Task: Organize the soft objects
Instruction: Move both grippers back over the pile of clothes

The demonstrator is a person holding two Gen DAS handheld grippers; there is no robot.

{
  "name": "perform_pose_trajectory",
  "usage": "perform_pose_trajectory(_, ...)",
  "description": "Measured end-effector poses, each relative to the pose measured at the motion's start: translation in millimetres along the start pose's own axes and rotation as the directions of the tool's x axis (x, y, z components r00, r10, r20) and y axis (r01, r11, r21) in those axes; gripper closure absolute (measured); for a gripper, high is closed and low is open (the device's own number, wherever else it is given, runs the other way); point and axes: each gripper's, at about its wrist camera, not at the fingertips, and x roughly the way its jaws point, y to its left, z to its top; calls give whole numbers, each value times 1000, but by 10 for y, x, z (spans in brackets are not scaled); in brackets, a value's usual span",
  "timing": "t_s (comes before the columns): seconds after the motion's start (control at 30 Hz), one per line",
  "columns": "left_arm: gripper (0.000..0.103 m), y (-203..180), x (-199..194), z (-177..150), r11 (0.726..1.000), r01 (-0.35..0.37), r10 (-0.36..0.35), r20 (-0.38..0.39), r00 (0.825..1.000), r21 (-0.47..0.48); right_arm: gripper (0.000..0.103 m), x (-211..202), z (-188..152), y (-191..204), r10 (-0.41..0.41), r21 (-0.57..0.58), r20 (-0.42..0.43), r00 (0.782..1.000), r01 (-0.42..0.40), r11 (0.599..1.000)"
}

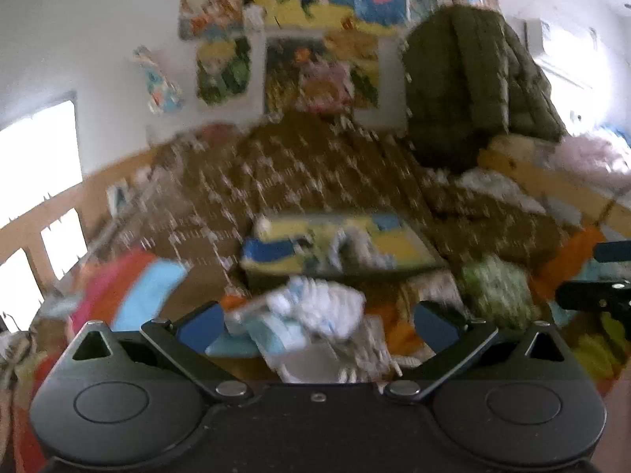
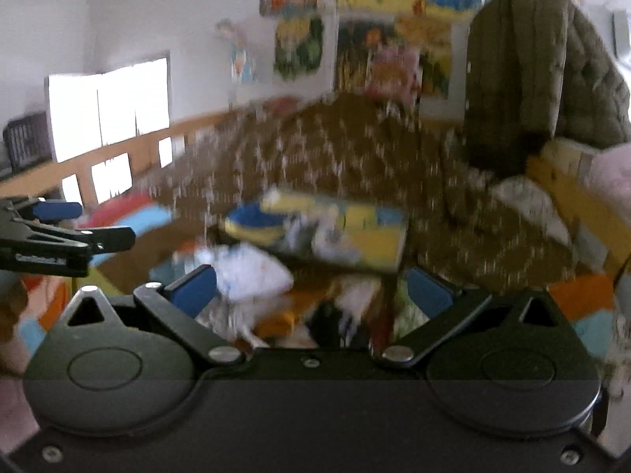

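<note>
Nearest the left wrist lens, left gripper (image 1: 319, 325) with blue pads (image 1: 201, 325) spread wide, clamped on nothing. Just beyond and between them, a white cloth (image 1: 327, 307) over pale blue fabric (image 1: 276, 335), heaped on orange and cream pieces; whether any pad touches the heap, cannot tell through the blur. Off to the left, a red and light blue cushion (image 1: 134, 291). To the right, a green-and-white bundle (image 1: 493, 283), and at the far right edge the right gripper (image 1: 603, 272) seen side-on.

Nearest the right wrist lens, right gripper (image 2: 311, 289), blue pads (image 2: 195, 287) likewise well apart, empty. Between and beyond them, a white cloth (image 2: 252, 272) atop the same jumble of soft things. At the left edge, the left gripper (image 2: 71, 228) side-on.

Farther back in both views, a yellow and blue flat cushion (image 1: 339, 244) (image 2: 327, 232) resting on a brown patterned bedspread (image 1: 295, 173) (image 2: 335, 149). Along the bed's left edge, a wooden rail (image 2: 130, 138). Toward the far right corner, an olive quilted jacket (image 1: 473, 79) (image 2: 532, 71) hanging upright. Behind all, colourful pictures (image 1: 323, 39) on a white wall, and a bright window (image 2: 110, 106) at left.
</note>
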Motion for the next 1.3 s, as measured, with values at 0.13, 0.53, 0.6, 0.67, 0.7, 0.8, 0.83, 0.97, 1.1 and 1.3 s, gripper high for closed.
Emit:
perform_pose_trajectory(0.13, 1, -12, 129, -190, 999, 44, -44, -64, 997, 14, 0, 132, -131, -17, 6, -22, -118, 993, -9, 1000)
perform_pose_trajectory(0.53, 1, -96, 659, -397, 990, 130, -112, -258, 960, 54, 0, 663, -484, -89, 71, -3, -418, 906, -79, 997)
perform_pose_trajectory(0.6, 1, -103, 729, -407, 989, 142, -123, -284, 951, 46, 0, 845, -504, -104, 84, 23, -458, 885, -83, 996)
perform_pose_trajectory(0.67, 1, -118, 810, -413, 985, 168, -149, -313, 938, 37, 0, 1013, -561, -127, 111, 53, -516, 850, -98, 994)
perform_pose_trajectory(0.7, 1, -125, 857, -415, 983, 180, -159, -326, 932, 36, 0, 1084, -589, -129, 126, 66, -544, 830, -108, 992)
perform_pose_trajectory(0.8, 1, -161, 988, -418, 978, 203, -174, -348, 921, 50, 0, 1233, -633, -116, 134, 82, -585, 800, -107, 991)
perform_pose_trajectory(0.83, 1, -173, 1016, -414, 977, 208, -176, -347, 921, 55, 0, 1296, -636, -120, 129, 85, -581, 804, -98, 992)
perform_pose_trajectory(0.97, 1, -203, 1135, -372, 970, 224, -184, -308, 934, 99, 0, 1517, -587, -202, 82, 91, -531, 843, -40, 995)
perform_pose_trajectory(1.1, 1, -211, 1227, -315, 960, 230, -185, -254, 949, 161, 0, 1720, -542, -277, 34, 68, -490, 871, -1, 998)
perform_pose_trajectory(1.3, 1, -219, 1407, -300, 940, 269, -216, -247, 945, 209, 0, 1785, -434, -253, 35, -40, -349, 936, -52, 998)
